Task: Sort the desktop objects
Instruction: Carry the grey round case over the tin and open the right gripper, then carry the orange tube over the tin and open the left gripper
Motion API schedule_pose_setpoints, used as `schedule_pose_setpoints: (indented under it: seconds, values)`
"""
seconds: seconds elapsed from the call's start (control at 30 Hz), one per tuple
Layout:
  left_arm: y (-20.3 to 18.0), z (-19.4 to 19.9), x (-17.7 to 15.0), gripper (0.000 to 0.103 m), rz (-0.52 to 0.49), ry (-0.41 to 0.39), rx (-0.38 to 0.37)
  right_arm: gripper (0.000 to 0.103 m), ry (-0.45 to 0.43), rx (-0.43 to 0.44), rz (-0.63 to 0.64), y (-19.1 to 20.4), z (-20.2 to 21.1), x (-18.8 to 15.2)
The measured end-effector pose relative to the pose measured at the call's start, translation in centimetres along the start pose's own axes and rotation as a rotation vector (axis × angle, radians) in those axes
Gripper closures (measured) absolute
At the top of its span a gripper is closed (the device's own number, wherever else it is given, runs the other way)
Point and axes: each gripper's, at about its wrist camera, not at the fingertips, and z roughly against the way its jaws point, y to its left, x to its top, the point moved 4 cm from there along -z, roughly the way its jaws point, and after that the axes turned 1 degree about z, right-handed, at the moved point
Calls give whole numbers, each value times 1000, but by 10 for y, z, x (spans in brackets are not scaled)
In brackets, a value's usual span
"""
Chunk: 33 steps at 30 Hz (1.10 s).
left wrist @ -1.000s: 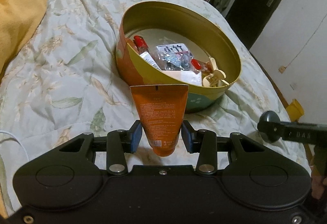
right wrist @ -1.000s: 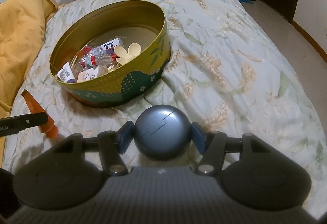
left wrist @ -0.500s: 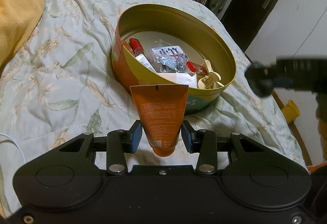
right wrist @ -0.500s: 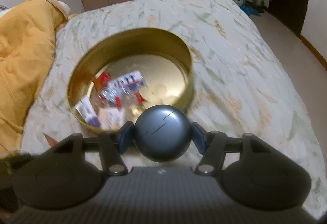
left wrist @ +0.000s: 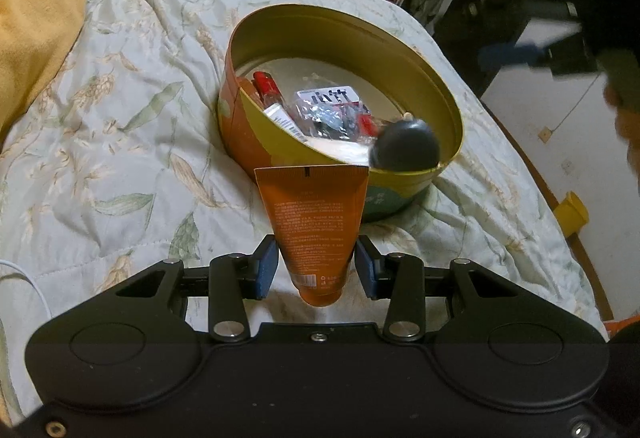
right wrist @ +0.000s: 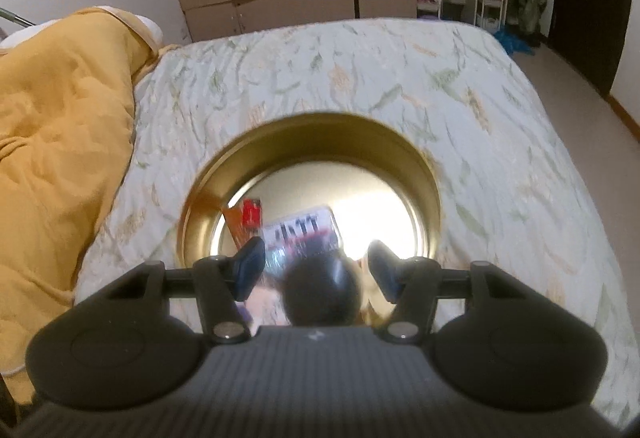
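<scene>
Carried up from the bedspread to above the round gold tin (right wrist: 430, 174), the dark grey ball (left wrist: 404, 150) is released from the right gripper's (right wrist: 316, 266) parted pads and may bounce off the clutter inside, while the orange tube (left wrist: 314, 226) is kept clamped in the left gripper (left wrist: 316, 264).

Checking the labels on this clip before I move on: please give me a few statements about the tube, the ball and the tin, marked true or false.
1. The left gripper has its jaws shut on an orange tube. True.
2. The dark ball is clamped in the right gripper. False: the jaws stand open and clear of the ball, which is down in the round tin, near its rim.
3. The tin stands on a wooden desk. False: it sits on a floral bedspread.
4. The tin holds other small items, among them a clear packet with a white label. True.
</scene>
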Motion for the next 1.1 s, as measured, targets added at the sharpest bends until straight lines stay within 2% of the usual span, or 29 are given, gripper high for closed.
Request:
schedule_pose_setpoints:
  seconds: [0.13,0.17,0.2,0.27,0.4,0.77,0.9,1.1]
  values:
    - [-1,0,0,64,-4,5,5,36,-26,-28,49,11,-2,19]
    - [-1,0,0,64,-3,4,4,27,-39,-41,70,13,0,21]
    - [-1,0,0,64,-2,4,2,13,-45,-53,88,14,2,21]
    - [-1,0,0,64,-5,6,3,7,-73,-62,108,15,9,20]
    - [-3,-2,-2,64,-15,10,8,7,-64,-41,128,8,18,0]
    - [-4,-7,-3,64,-38,34,42,5,39,-26,44,-36,14,-64]
    - [-2,-9,-3,64,-33,41,65,0,126,12,122,-30,7,-83]
    - [-3,-12,-4,64,-46,57,91,0,238,56,186,-25,0,-105]
